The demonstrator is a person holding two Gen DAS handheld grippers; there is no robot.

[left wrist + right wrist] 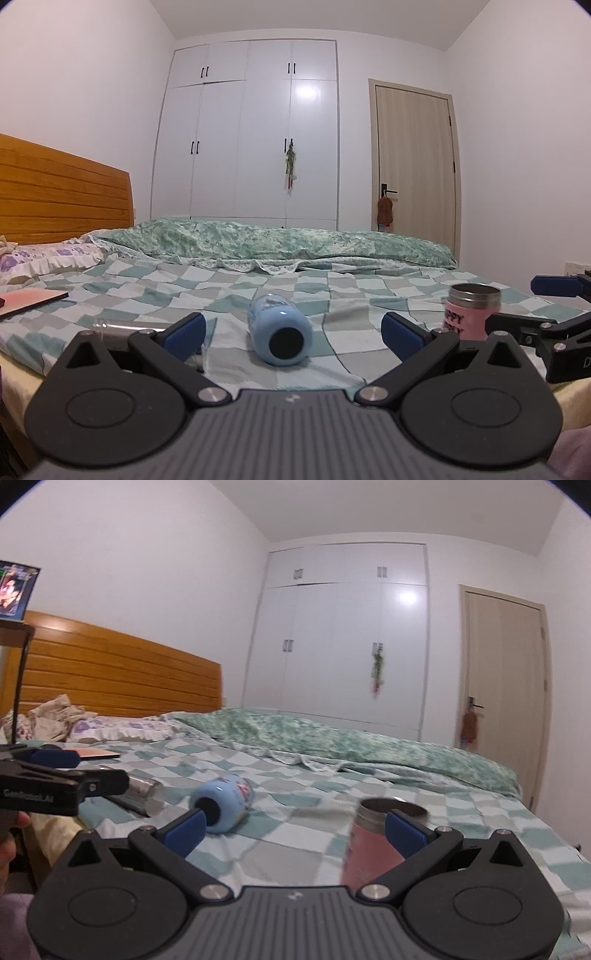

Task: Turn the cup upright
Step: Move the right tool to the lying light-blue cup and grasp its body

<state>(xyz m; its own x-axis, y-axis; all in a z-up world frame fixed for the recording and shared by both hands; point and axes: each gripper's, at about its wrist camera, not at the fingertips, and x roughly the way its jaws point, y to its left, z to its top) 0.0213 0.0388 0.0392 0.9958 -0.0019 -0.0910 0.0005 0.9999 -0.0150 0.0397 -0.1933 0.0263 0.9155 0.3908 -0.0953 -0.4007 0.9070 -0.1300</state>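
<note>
A light blue cup lies on its side on the checked bed cover, base toward me; it also shows in the right wrist view. My left gripper is open, its blue pads either side of the cup and short of it. A pink cup with a steel rim stands upright at the right. In the right wrist view the pink cup stands between the pads of my open right gripper, close to the right pad; touch cannot be told.
A steel and clear bottle lies on its side left of the blue cup. A pink book lies at the bed's left. A folded green quilt lies across the far side. Wooden headboard, wardrobe and door stand behind.
</note>
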